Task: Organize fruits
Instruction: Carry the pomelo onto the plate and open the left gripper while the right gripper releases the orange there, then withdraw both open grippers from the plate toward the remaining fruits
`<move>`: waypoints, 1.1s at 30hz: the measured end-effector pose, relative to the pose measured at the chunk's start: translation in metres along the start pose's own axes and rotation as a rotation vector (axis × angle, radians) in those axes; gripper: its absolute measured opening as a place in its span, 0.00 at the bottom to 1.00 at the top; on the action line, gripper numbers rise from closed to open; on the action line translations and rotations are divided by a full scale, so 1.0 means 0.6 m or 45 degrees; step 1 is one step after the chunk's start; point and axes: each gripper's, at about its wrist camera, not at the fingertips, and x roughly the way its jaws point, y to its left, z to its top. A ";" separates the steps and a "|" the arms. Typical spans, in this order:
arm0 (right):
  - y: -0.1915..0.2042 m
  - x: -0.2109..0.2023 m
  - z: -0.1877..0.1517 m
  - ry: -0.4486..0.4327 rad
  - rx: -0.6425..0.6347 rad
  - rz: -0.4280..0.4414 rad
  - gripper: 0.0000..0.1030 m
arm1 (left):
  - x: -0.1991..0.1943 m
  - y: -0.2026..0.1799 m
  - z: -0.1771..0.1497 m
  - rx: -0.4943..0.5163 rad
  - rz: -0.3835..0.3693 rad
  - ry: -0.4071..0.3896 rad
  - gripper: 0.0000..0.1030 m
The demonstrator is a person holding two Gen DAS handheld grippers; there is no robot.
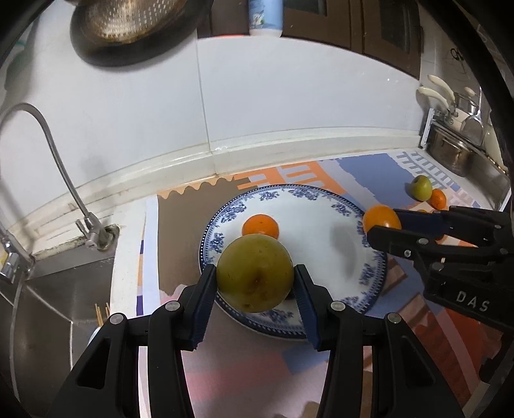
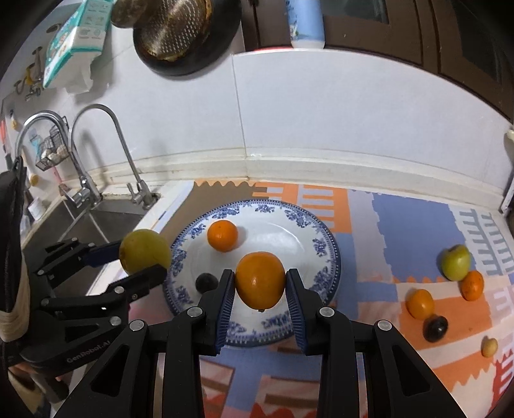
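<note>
Two fruits held above a blue-and-white plate [image 2: 324, 254] on a patterned mat [image 2: 411, 218] covering the bench. Left gripper [image 1: 255, 283] with jaws closed on a large yellow-green apple [image 1: 255, 273], pads pressed against its two sides, the fruit hanging over the near left part of the plate; seen from the right wrist, the same apple [image 2: 145, 250] at the plate's left edge, close to the sink [image 2: 83, 225]. Right gripper [image 2: 260, 283] with jaws narrow, clamped on an orange [image 2: 261, 279], pads tight on both flanks, over the near middle of the plate; seen from the left wrist, that orange [image 1: 381, 219] just at the plate's right rim. Already lying on the plate: a smaller orange [image 2: 222, 235] toward the far left, and a small dark fruit [image 2: 206, 283] near the left rim, well apart from it. Off to the right on the mat, clear of the plate: a green apple [image 2: 455, 262] touching a small tangerine [image 2: 471, 285], another tangerine [image 2: 419, 303] nearer the plate, a dark plum [image 2: 435, 328] just beside it, and a small pale fruit [image 2: 489, 346] at the near right. Behind, a white tiled wall [image 2: 321, 106], a curved tap [image 2: 122, 141] over the sink, a metal colander [image 2: 180, 29] hanging high. At the far right of the left-wrist view, a steel pot [image 1: 453, 154] on the bench.
</note>
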 end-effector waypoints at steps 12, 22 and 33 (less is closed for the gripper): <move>0.007 0.083 0.005 0.105 -0.046 -0.047 0.33 | 0.079 0.033 0.006 -0.035 -0.070 0.114 0.46; 0.002 0.110 0.004 0.142 -0.044 -0.052 0.33 | 0.086 0.034 0.008 -0.013 -0.078 0.115 0.48; 0.002 0.059 0.006 0.051 -0.042 -0.089 0.46 | 0.019 0.021 0.017 -0.054 -0.008 0.027 0.60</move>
